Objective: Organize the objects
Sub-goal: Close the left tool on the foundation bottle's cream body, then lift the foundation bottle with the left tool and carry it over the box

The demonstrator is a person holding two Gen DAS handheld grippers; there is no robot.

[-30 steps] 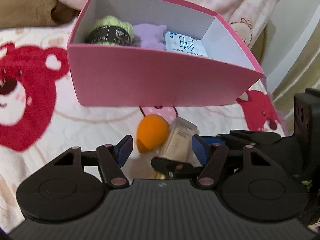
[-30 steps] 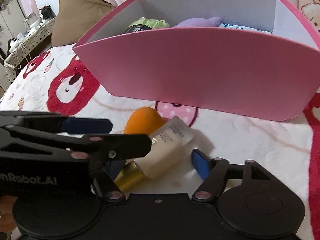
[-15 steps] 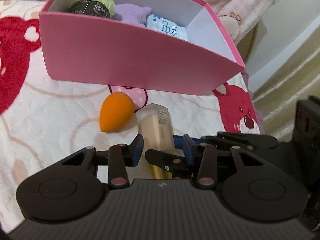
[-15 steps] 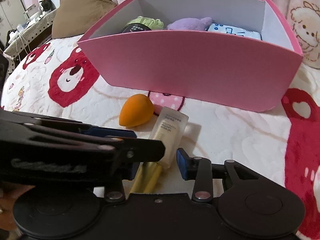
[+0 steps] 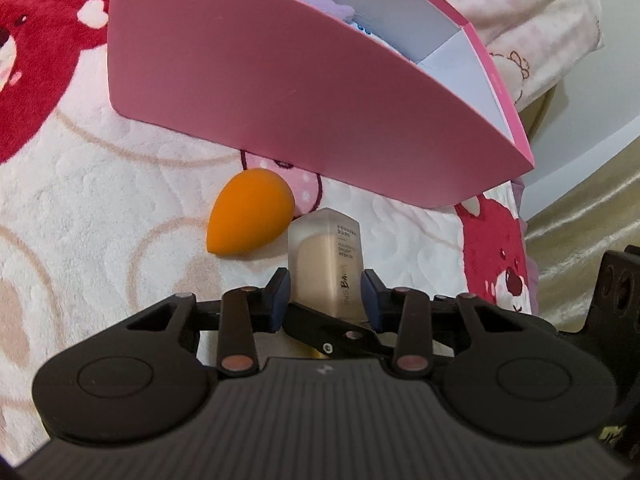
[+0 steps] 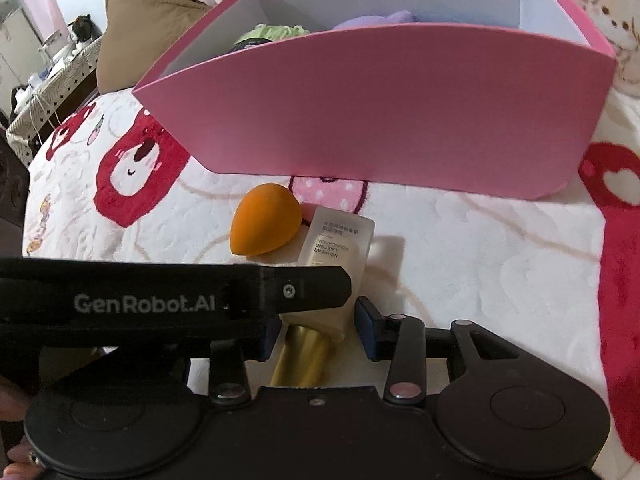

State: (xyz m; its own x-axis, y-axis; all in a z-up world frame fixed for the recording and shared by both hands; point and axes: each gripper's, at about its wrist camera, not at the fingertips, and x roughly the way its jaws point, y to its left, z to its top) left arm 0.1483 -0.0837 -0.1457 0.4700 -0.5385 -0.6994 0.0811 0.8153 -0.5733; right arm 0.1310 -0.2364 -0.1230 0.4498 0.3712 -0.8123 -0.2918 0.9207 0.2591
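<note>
Both tongs are converging on the foundation bottle (image 5: 326,264), lying on the bed blanket (image 5: 100,208). Left tongs (image 5: 325,294) are bracketing its body, pads just off the sides, not clenched. Right tongs (image 6: 316,330) are sitting spread around the gold cap (image 6: 302,356). Orange sponge (image 5: 250,220) is lying just beside the bottle; pink box (image 5: 280,92) wall is crowding ahead.

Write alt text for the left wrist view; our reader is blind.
The left gripper has its jaws either side of a frosted beige foundation bottle lying on a bear-print blanket. An orange teardrop makeup sponge lies beside it, before a pink cardboard box.
</note>
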